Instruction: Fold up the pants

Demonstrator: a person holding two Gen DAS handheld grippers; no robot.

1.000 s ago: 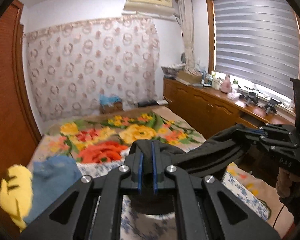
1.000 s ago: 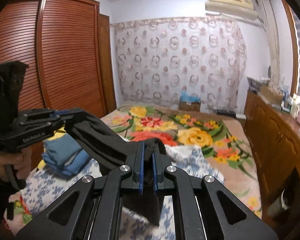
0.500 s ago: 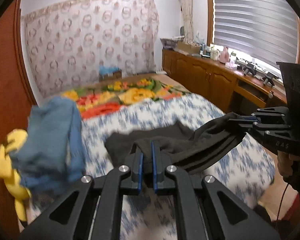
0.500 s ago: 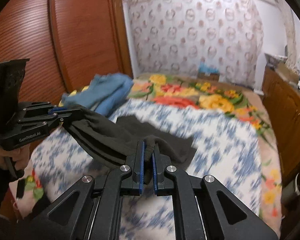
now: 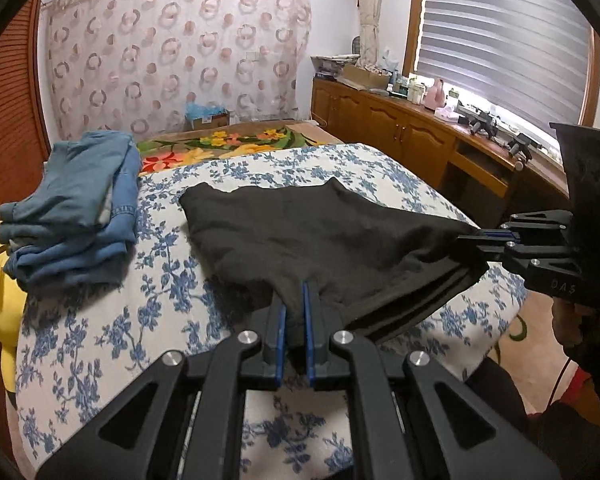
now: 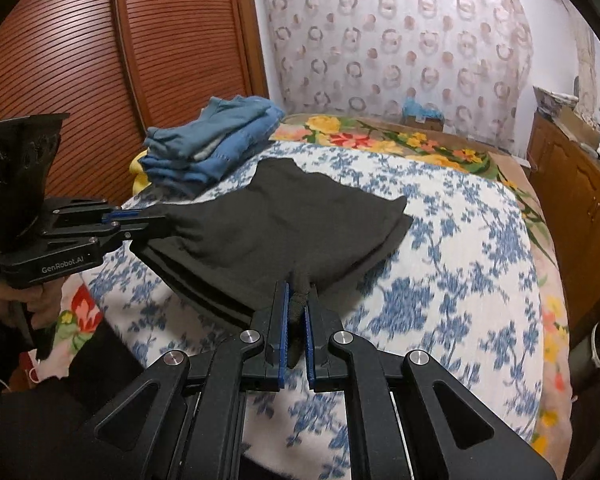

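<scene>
both claws (image 5: 295,300) clamped on pants (image 5: 320,224)

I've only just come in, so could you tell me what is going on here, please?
A person is folding dark pants on a bed with a blue-flowered cover. The left gripper and the right gripper are each clamped on a near corner of the fabric, whose far part lies on the cover. Folded blue clothes are stacked beside it.

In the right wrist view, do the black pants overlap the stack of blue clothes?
No. The black pants lie on the floral bedspread, apart from the blue clothes stack.
</scene>
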